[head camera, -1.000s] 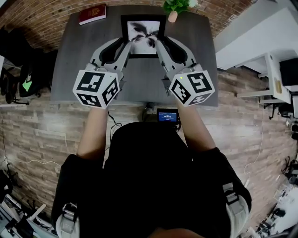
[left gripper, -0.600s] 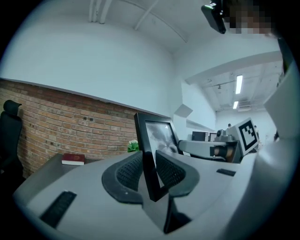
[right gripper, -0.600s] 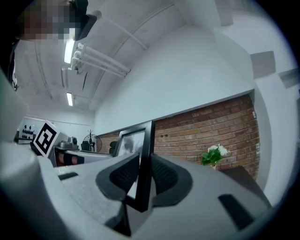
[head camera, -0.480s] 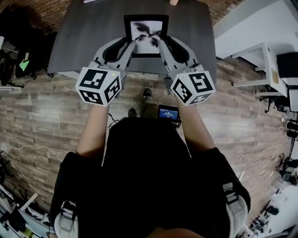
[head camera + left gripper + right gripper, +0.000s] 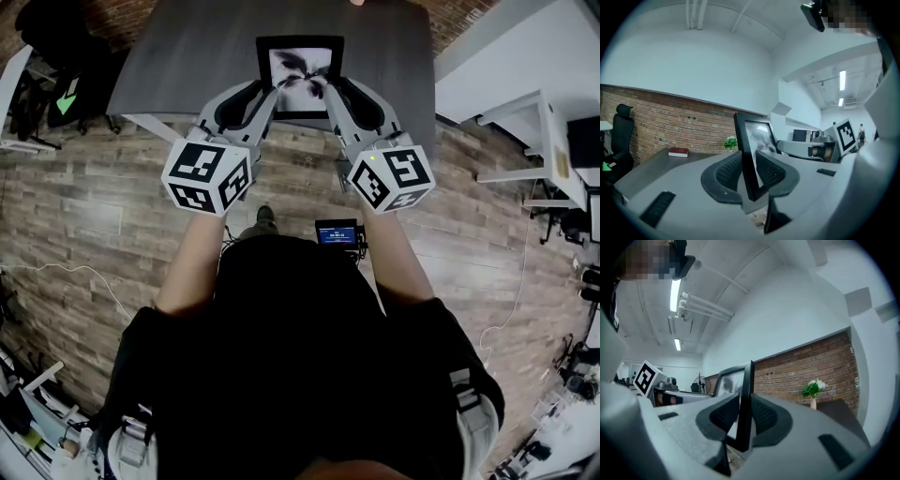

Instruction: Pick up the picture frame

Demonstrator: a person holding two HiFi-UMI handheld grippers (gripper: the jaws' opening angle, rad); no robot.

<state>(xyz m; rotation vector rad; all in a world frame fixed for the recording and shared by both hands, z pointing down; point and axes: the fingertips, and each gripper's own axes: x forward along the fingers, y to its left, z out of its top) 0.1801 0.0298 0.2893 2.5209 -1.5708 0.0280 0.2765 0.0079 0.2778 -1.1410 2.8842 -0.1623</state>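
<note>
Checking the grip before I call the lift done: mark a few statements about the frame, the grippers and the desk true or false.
1. The left gripper and the right gripper each clamp a side edge of the picture frame. True.
2. The frame rests flat on the table. False: it is held upright between the jaws, clear of the table.
3. A red book lies on the table. True.
4. The frame holds a blank white sheet. False: it holds a dark leafy print on a light ground.

Grey table (image 5: 187,56) on wood-plank floor (image 5: 84,234) — brick wall (image 5: 670,122) behind
</note>
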